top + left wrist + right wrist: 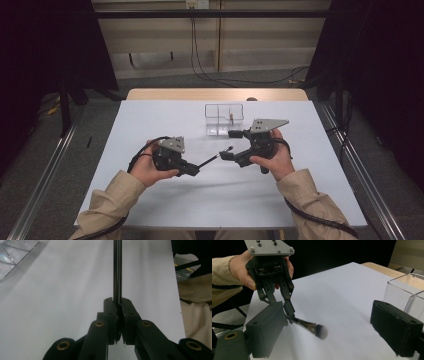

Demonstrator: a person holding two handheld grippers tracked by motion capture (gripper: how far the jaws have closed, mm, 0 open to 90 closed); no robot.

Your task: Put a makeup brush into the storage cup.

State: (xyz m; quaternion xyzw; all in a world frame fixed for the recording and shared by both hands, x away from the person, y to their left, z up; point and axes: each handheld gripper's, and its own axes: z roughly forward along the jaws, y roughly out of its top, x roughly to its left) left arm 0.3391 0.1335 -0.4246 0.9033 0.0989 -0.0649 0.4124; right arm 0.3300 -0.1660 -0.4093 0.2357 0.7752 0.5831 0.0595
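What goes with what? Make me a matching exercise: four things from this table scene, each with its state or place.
Things:
1. left gripper
2. right gripper
3. slim black-handled makeup brush with a metal collar
4. clear plastic box with compartments

States or places:
A. stands at the far side of the white table
B. jaws wide open, nothing between them
C. jaws shut on a thin handle
D. held above the table, bristles toward the other gripper

Pairs: 1-C, 2-B, 3-D, 4-A

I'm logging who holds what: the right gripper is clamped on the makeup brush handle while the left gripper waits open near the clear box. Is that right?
Not quite: the sides are swapped. The left gripper is clamped on the makeup brush handle, as the left gripper view shows. The right gripper waits open near the clear box.
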